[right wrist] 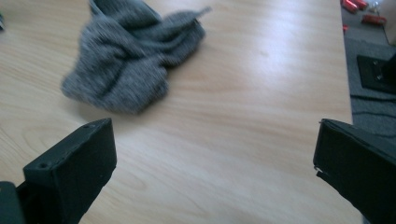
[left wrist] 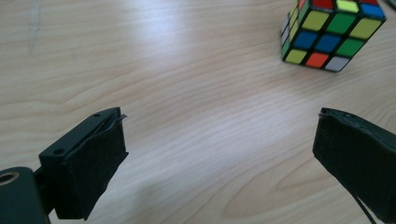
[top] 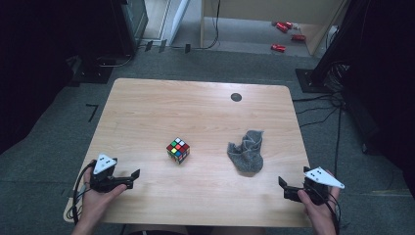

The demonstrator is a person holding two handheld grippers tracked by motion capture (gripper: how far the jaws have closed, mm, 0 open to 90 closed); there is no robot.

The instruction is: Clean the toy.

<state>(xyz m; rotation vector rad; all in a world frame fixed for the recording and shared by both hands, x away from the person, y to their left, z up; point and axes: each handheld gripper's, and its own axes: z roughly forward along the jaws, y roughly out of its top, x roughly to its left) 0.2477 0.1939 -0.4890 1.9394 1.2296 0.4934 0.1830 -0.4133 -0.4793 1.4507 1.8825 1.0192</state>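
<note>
- Two hand-held grippers sit at the near edge of the counter in the high view, with the cube as the landmark between them.
- Left hand-held gripper lies near-left of the cube, well apart from it, jaws pointing toward the cube's side.
- Right hand-held gripper lies near-right of the cube, farther off, held in a hand.
- Grey cloth lies crumpled right of the cube, near but not touching.
- Left gripper view: jaws stand wide with bare counter between them; the cube sits ahead, beyond the right-side jaw.
- Right gripper view: jaws spread wide, nothing between them; the cloth lies ahead, past the left-side jaw; the cube is out of frame here.
</note>
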